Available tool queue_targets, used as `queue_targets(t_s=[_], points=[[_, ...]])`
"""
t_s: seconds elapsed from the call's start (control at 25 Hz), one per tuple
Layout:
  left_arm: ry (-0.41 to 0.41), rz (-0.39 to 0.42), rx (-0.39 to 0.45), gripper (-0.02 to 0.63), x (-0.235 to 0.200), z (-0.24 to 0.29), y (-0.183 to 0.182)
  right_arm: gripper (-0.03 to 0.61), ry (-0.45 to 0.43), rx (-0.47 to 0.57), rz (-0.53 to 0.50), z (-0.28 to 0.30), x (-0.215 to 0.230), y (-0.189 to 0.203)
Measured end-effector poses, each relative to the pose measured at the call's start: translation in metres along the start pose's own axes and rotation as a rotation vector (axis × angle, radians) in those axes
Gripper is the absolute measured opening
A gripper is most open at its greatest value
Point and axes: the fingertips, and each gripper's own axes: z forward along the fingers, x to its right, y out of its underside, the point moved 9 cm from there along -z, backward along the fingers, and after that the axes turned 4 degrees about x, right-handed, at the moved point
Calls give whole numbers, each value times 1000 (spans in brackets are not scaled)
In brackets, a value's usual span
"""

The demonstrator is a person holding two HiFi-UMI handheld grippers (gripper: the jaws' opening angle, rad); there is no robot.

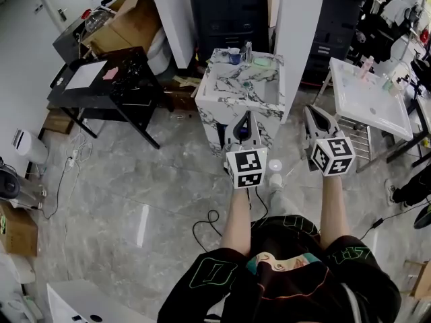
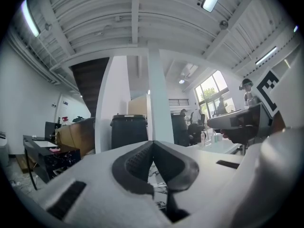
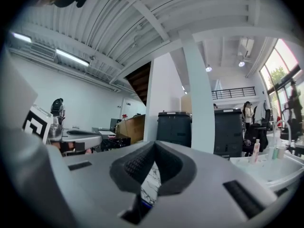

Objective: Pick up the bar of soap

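Observation:
A pale green bar of soap (image 1: 261, 62) lies at the back right of a marble-patterned sink stand (image 1: 232, 103), beside a blue cup (image 1: 234, 56) and a small bottle (image 1: 248, 48). I stand in front of the stand with both grippers held out at waist height. My left gripper (image 1: 245, 118) points at the stand's front face, its jaws together and empty (image 2: 153, 146). To the right of the stand, my right gripper (image 1: 310, 112) is also shut with nothing in it (image 3: 154, 147). Both are well short of the soap.
A black table (image 1: 101, 86) with papers stands at the left, and a white basin on a frame (image 1: 370, 103) at the right. Black cabinets (image 1: 229, 12) and a white pillar (image 1: 296, 25) rise behind the stand. A cable (image 1: 209, 222) lies on the grey floor by my feet.

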Motion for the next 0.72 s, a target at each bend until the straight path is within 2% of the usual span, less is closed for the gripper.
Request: queue_targets(t_s=[0.48, 0.72], points=[[-6, 17, -37, 8, -9, 74, 18, 6, -19, 13, 66, 65, 50, 24], [2, -24, -67, 8, -2, 139, 41, 6, 2, -20, 96, 106, 102, 44]])
